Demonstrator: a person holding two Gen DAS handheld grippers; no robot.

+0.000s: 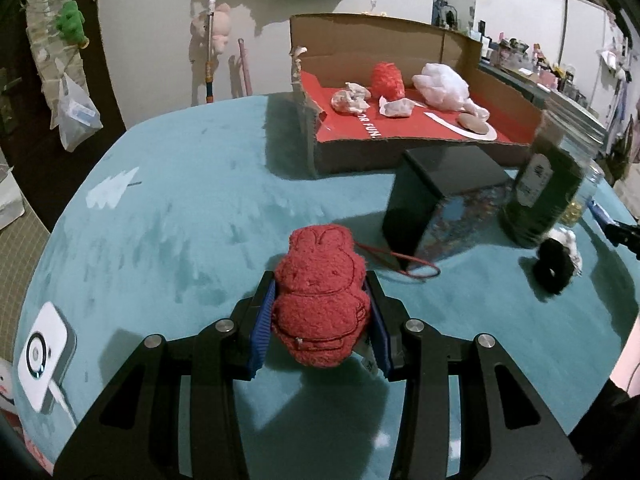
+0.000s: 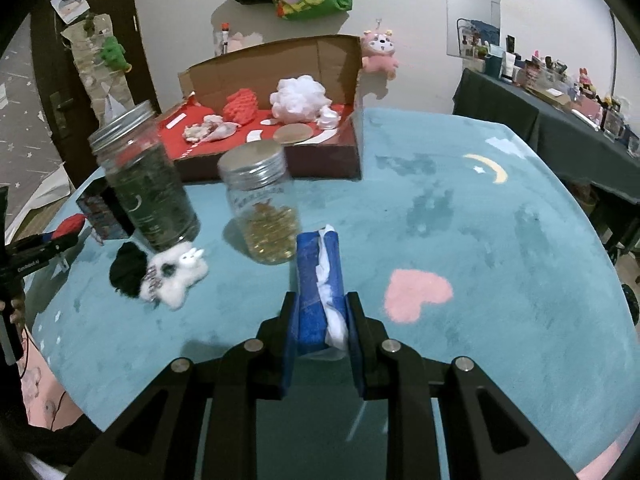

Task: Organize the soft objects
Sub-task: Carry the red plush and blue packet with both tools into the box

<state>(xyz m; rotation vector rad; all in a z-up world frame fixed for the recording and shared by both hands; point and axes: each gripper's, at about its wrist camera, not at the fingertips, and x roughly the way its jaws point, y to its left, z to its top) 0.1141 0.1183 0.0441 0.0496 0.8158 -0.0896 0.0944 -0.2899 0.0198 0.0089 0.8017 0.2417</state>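
My left gripper (image 1: 320, 292) is shut on a red fuzzy bunny plush (image 1: 320, 296) with a red loop cord, held just above the teal cloth. My right gripper (image 2: 322, 308) is shut on a blue and white folded cloth (image 2: 320, 280). A cardboard box with a red floor (image 1: 420, 128) stands at the back; it holds a red knit ball (image 1: 387, 80), a white bag (image 1: 442, 86) and crumpled white pieces. The box also shows in the right wrist view (image 2: 320, 160). A black scrunchie (image 2: 128, 268) and a white plush (image 2: 176, 276) lie on the cloth.
A dark green jar (image 2: 146, 184) and a clear jar of gold bits (image 2: 264, 208) stand ahead of the right gripper. A black box (image 1: 436, 200) stands before the cardboard box. A white device (image 1: 44, 356) lies at the table's left edge. A cluttered side table (image 2: 560, 120) stands right.
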